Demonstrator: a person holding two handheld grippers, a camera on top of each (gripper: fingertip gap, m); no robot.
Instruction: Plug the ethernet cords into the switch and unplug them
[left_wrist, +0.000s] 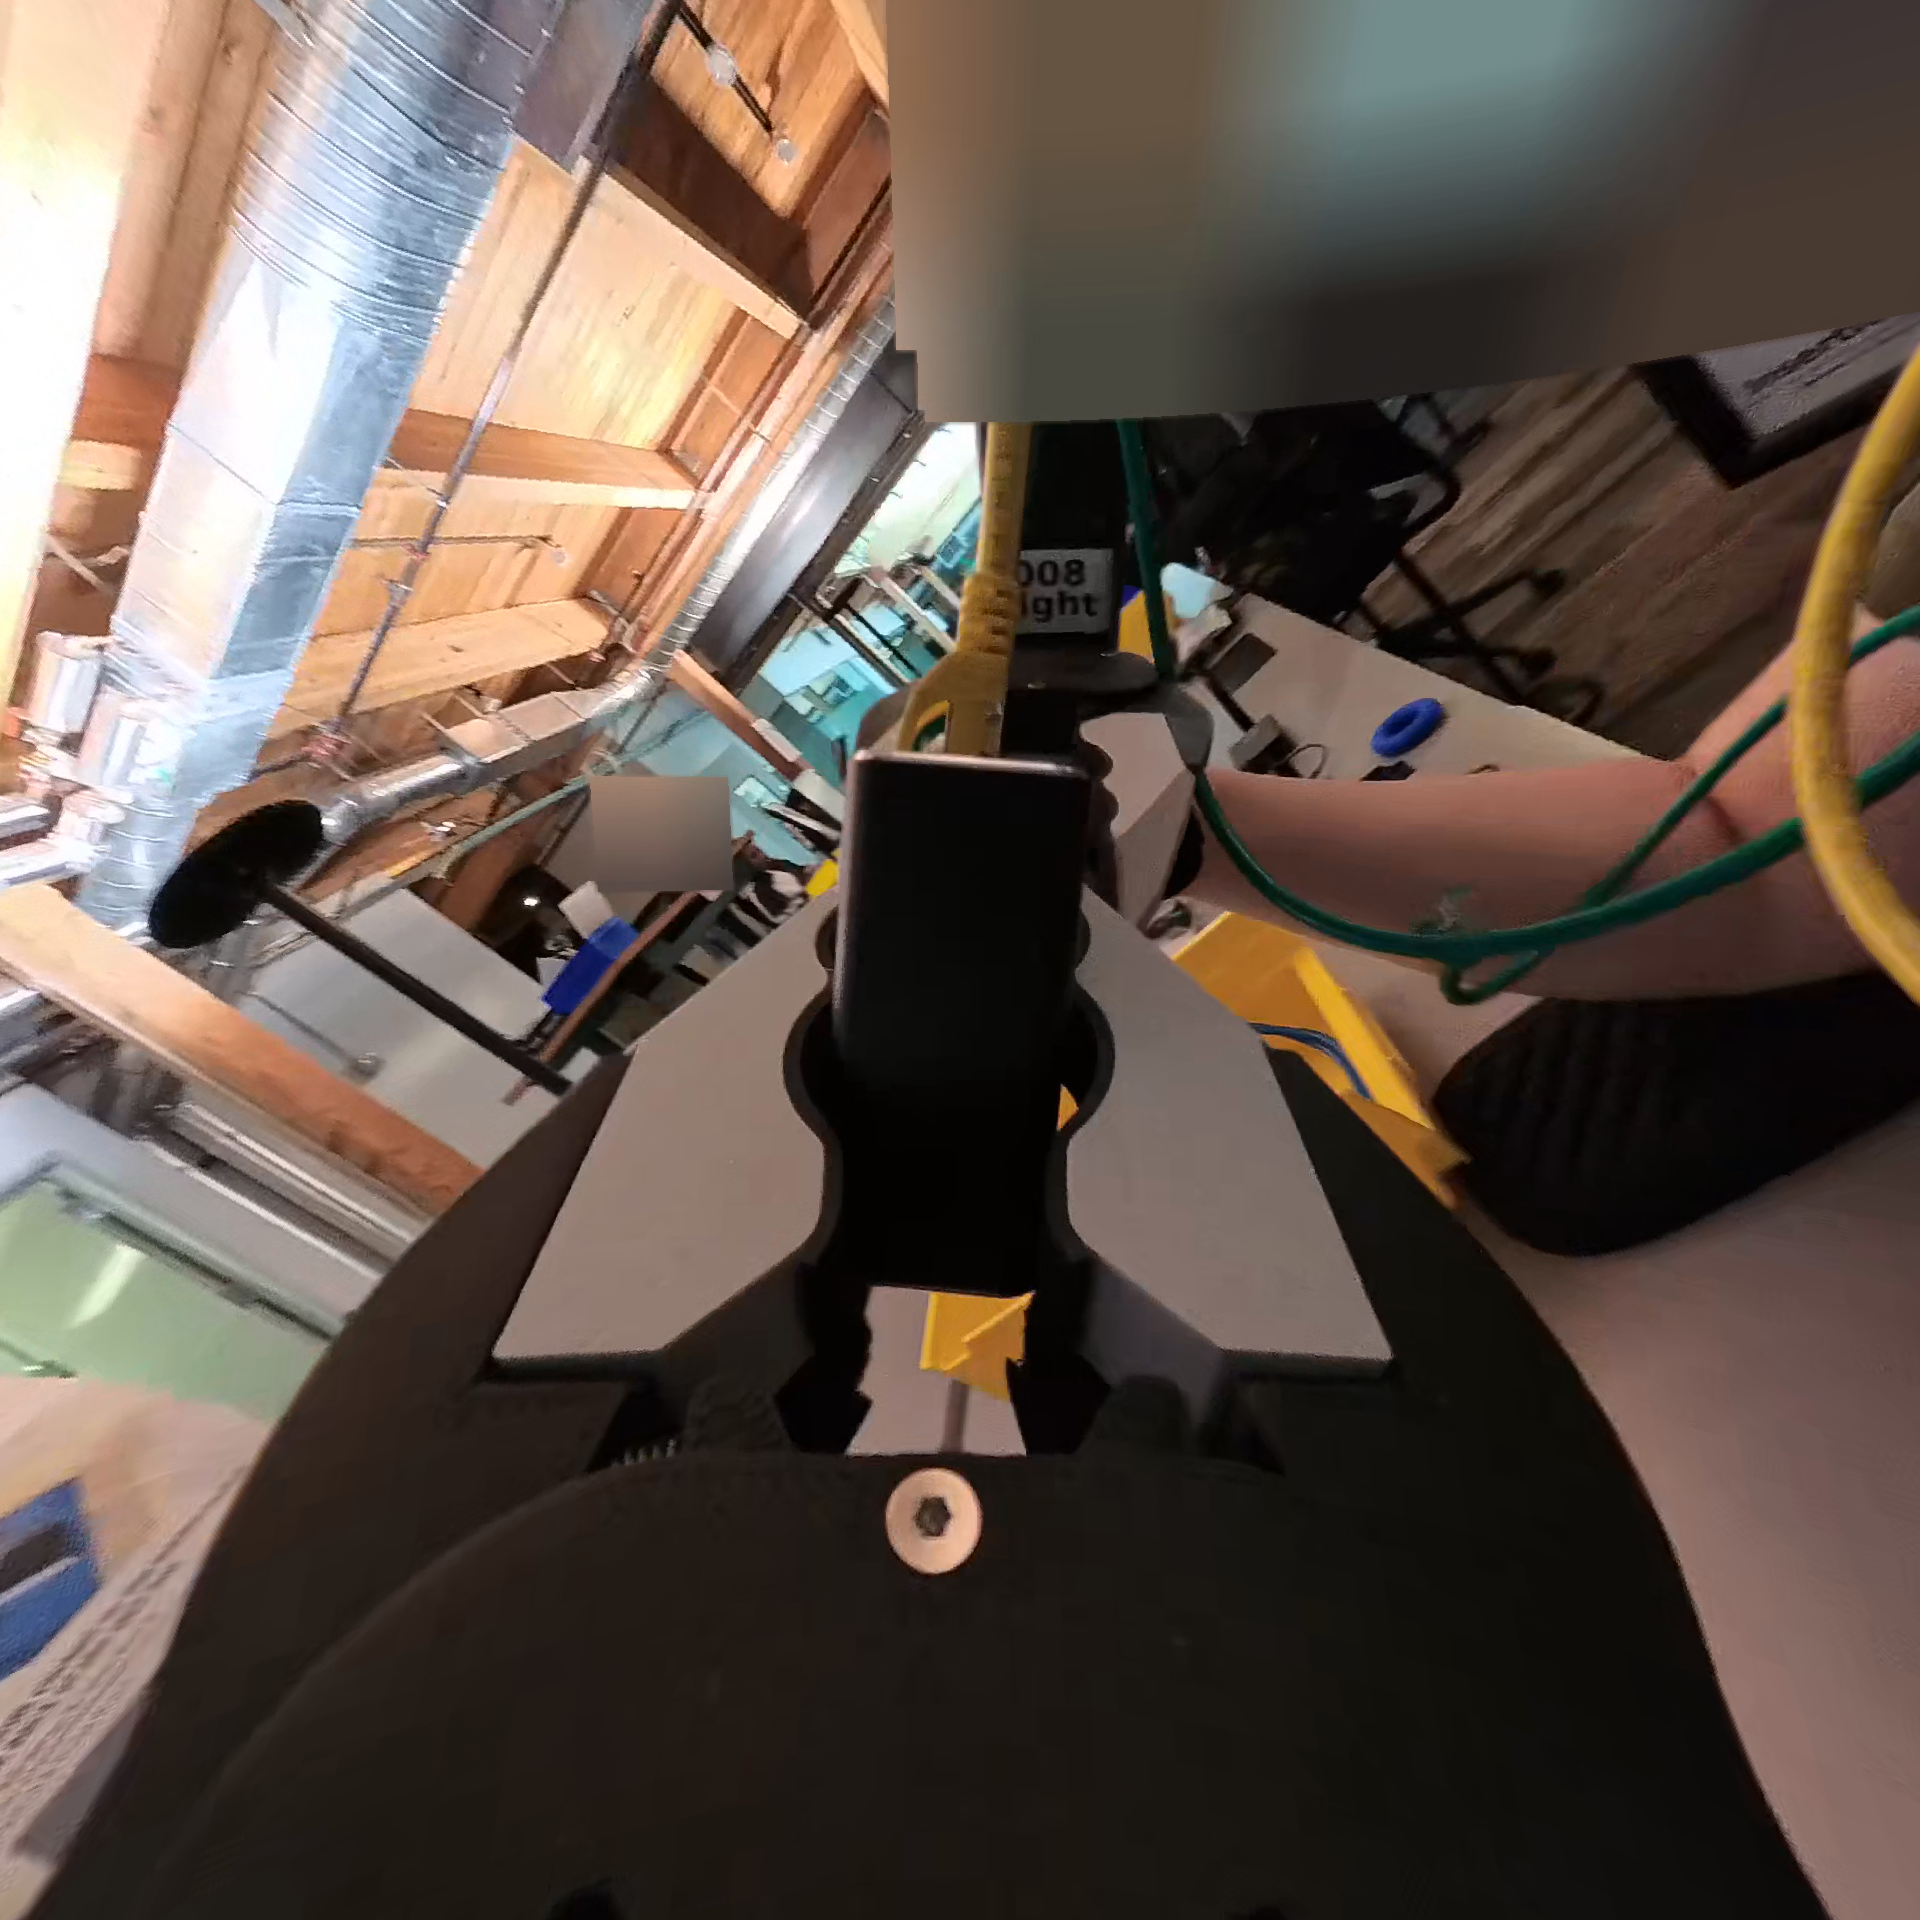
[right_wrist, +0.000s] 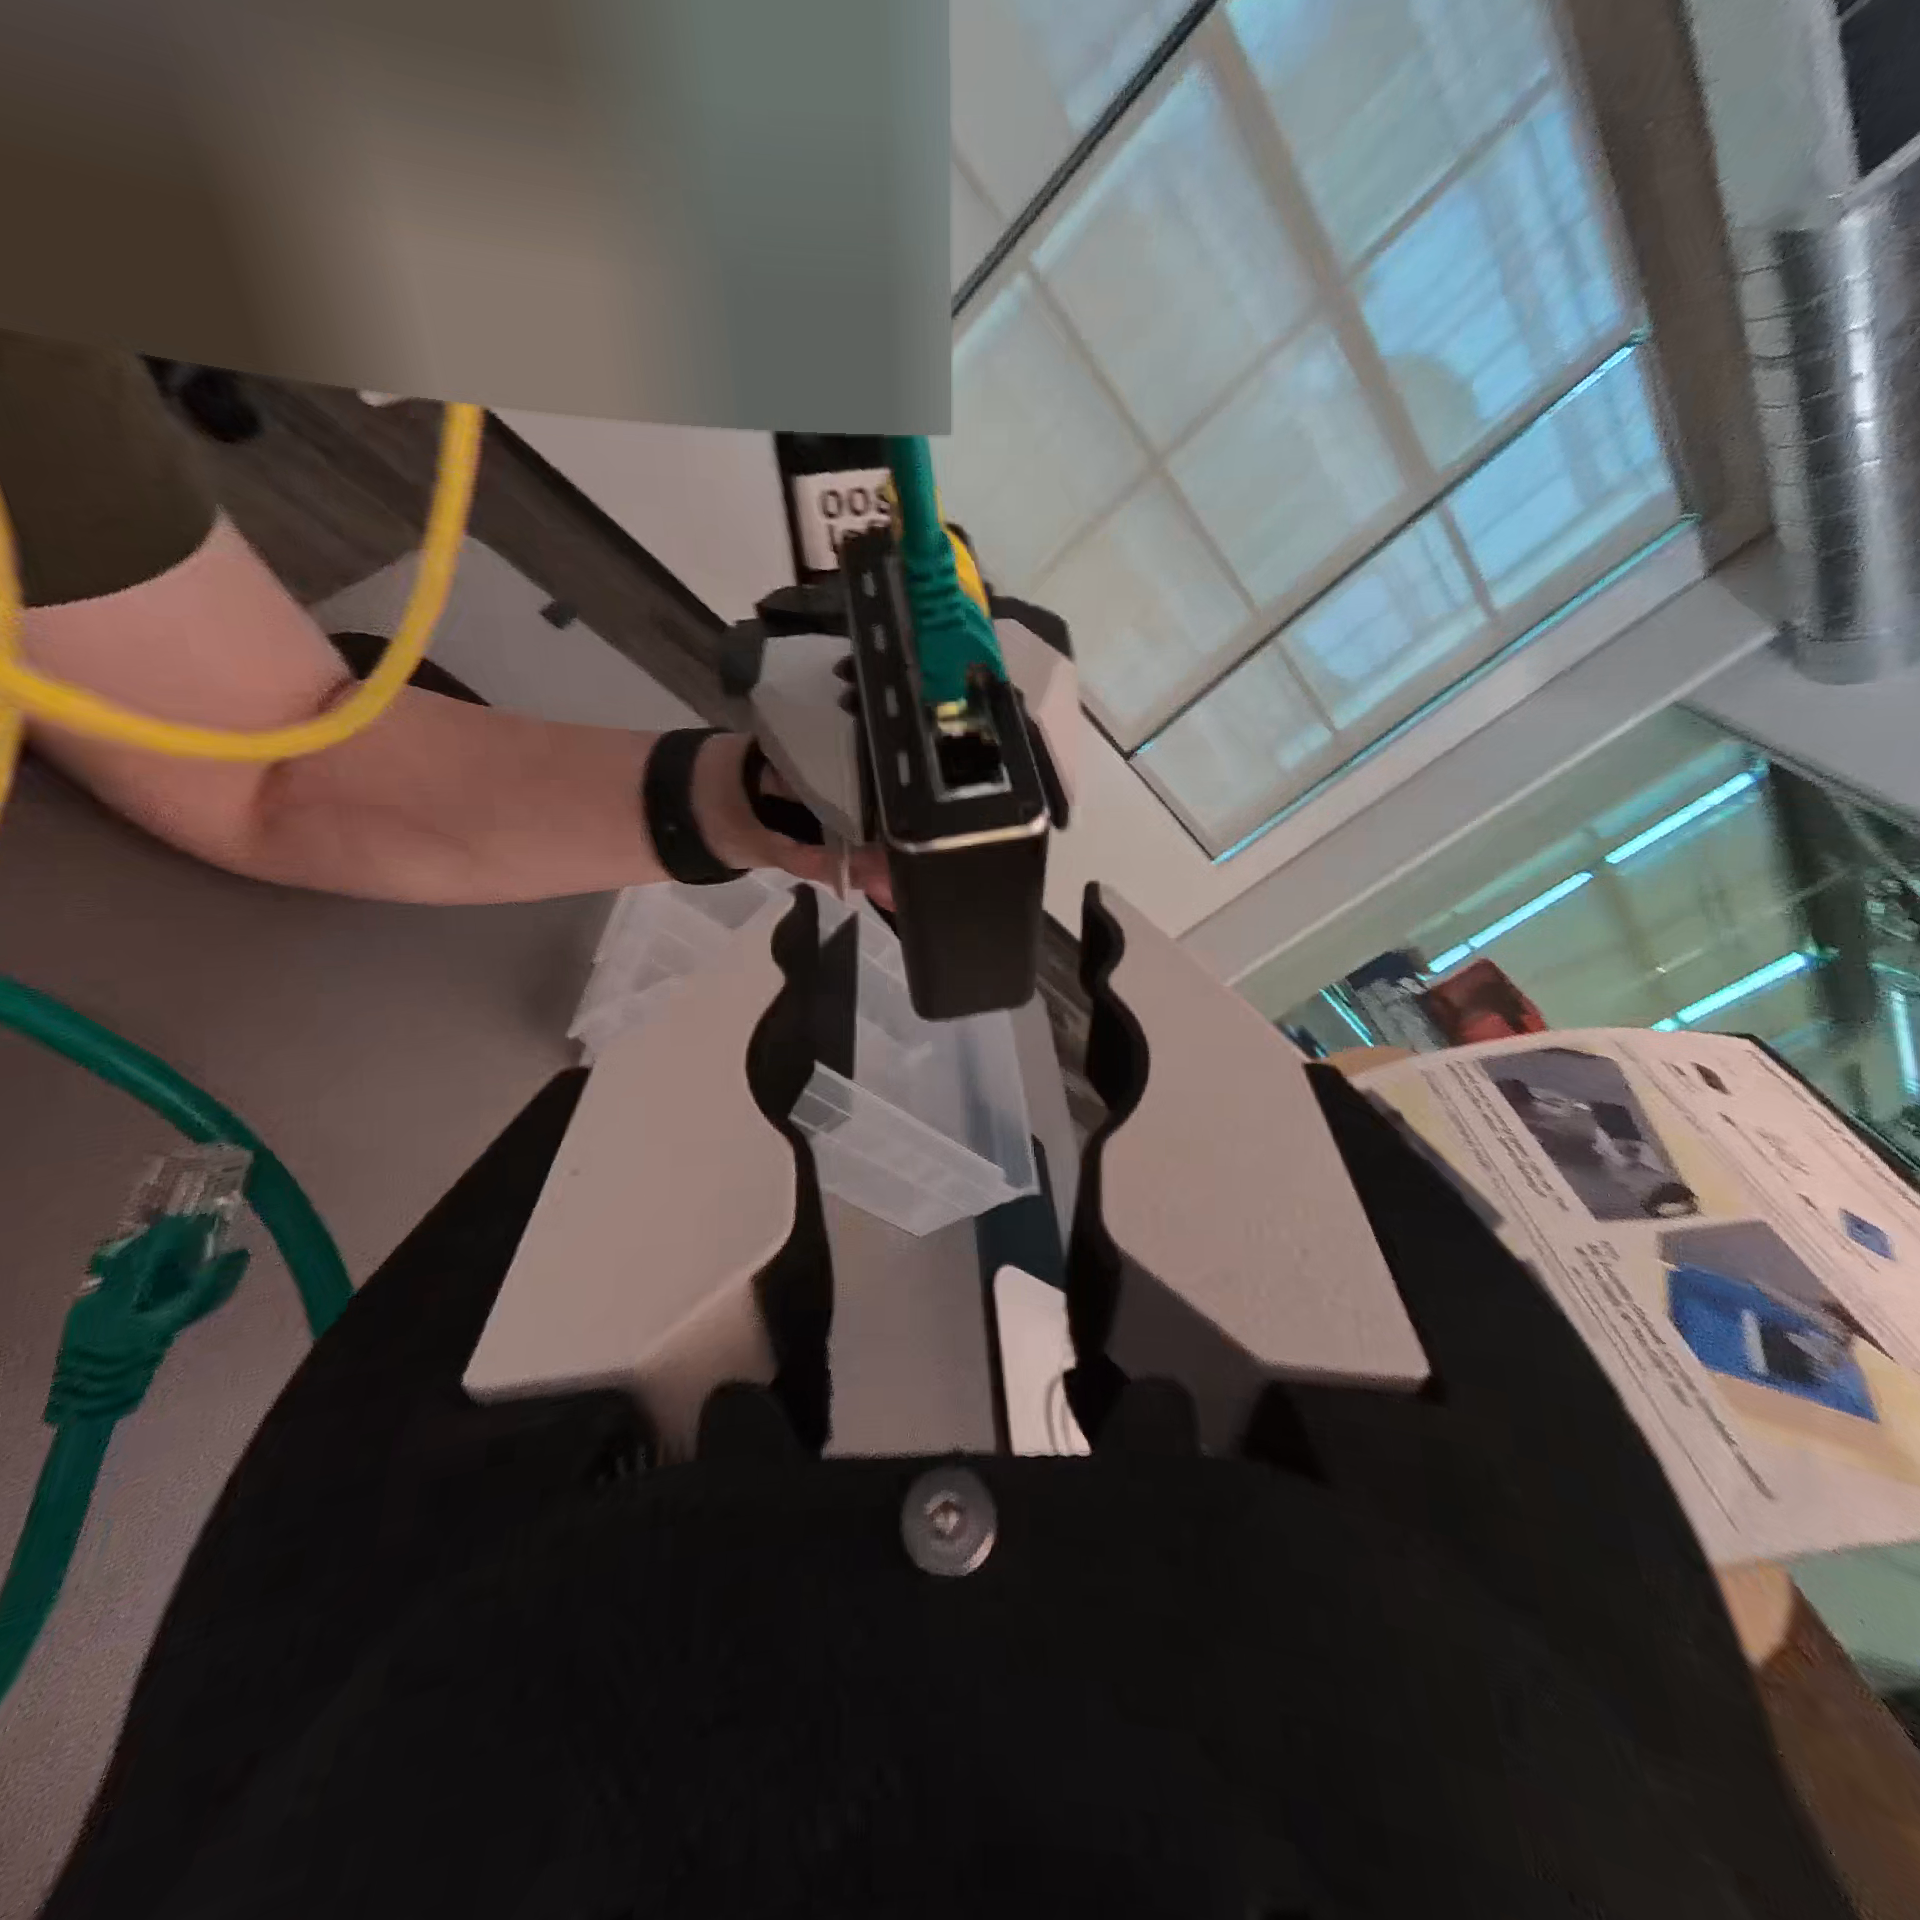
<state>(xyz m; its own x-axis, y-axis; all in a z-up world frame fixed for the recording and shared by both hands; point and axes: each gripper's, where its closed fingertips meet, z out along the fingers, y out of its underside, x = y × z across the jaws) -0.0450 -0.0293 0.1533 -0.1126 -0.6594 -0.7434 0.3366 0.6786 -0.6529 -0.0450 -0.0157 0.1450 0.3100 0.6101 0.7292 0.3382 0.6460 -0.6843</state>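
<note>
Two grippers face each other above desk (right_wrist: 312, 987). Left gripper (left_wrist: 961, 935) jaws clamped on black switch (right_wrist: 956, 821), steadying it; green cord (right_wrist: 940, 613) plugged in. Right gripper (right_wrist: 945, 935) jaws apart, empty, near switch.

The switch (right_wrist: 961, 831) sits between the left tongs (left_wrist: 961, 904), raised above the worktop (right_wrist: 343, 1039). One ethernet cord (right_wrist: 940, 613) is plugged into it; that cord's loose plug (right_wrist: 156, 1247) lies on the worktop, left of the right tongs (right_wrist: 945, 935).
</note>
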